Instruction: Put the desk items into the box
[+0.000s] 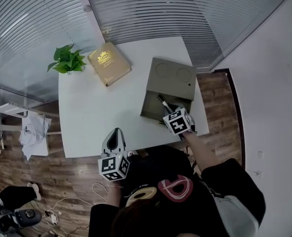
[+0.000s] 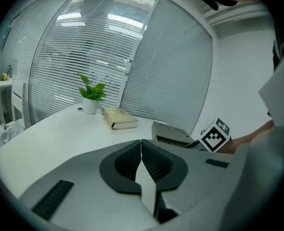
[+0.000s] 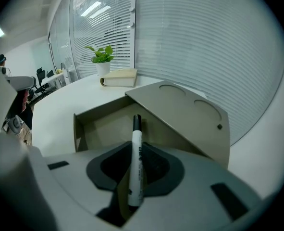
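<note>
A grey-green box (image 1: 155, 105) with its lid (image 1: 173, 77) tipped back stands at the right of the white desk (image 1: 86, 122). My right gripper (image 3: 134, 174) is shut on a white marker (image 3: 135, 162) with a black cap, which points into the open box (image 3: 103, 126). In the head view the right gripper (image 1: 171, 113) hangs over the box's near edge and the marker (image 1: 162, 103) sticks out over the opening. My left gripper (image 1: 114, 141) sits at the desk's near edge, shut and empty; its jaws (image 2: 142, 165) meet with nothing between them.
A tan book (image 1: 109, 63) lies at the back of the desk beside a small potted plant (image 1: 66, 60). Window blinds run behind the desk. A wooden floor with cables (image 1: 62, 201) lies at the near left.
</note>
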`<state>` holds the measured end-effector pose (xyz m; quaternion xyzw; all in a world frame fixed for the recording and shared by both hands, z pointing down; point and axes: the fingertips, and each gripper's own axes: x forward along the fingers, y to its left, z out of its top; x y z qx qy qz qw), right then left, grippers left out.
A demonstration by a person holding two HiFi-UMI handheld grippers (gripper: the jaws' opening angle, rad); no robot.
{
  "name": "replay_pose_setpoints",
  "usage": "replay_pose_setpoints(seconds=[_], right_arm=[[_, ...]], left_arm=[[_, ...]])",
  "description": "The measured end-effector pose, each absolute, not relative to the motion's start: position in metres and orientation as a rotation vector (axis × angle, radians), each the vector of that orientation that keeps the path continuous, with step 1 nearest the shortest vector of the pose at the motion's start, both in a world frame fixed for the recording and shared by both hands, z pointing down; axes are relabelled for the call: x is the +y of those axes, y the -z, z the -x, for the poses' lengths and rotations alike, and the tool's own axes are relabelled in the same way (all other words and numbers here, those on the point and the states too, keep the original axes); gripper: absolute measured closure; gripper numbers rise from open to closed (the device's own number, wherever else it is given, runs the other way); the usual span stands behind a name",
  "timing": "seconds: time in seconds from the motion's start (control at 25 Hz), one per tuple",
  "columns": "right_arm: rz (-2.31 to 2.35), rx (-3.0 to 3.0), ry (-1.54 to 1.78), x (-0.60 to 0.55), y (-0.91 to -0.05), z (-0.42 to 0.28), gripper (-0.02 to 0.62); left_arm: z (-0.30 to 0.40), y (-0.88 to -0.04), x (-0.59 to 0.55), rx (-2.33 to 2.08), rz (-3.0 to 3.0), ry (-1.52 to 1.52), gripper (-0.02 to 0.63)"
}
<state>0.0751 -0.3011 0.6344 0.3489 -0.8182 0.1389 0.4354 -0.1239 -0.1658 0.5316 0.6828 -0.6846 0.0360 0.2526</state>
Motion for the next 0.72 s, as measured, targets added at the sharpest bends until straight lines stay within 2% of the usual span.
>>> replay_pose_setpoints(seconds=[0.72], right_arm=[[-0.868,-2.025,-0.377,-0.3026,-0.6456,-0.0752,0.514]], left_arm=[[0.1337,-0.5314,-0.1601,-1.898,-1.832,-0.091,0.588]])
